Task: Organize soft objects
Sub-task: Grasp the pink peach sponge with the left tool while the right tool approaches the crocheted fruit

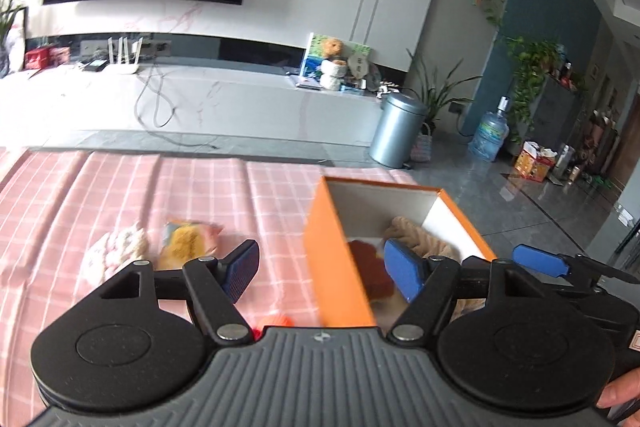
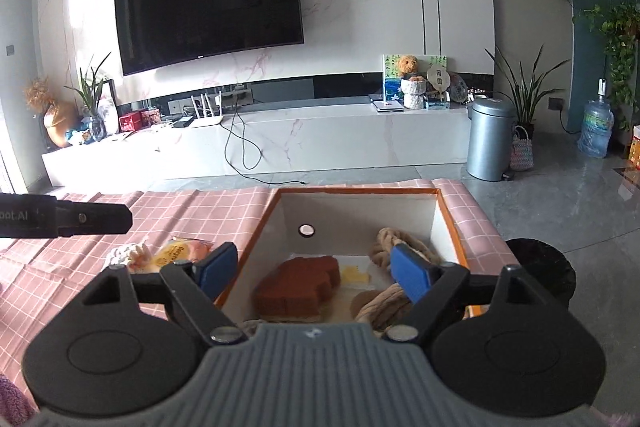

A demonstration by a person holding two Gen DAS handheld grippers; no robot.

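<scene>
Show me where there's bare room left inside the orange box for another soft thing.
Inside the orange box, bare white floor remains at the back-left, between the brown sponge and the far wall. The right side is crowded by the beige rope. The right gripper hovers open above it all.

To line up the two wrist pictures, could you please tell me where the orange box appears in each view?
Left wrist view: the orange box sits right of centre, seen corner-on between the left gripper fingers.
Right wrist view: the orange box is lower centre, seen from above under the right gripper.
Shared landmark: the grey bin on the floor.
</scene>
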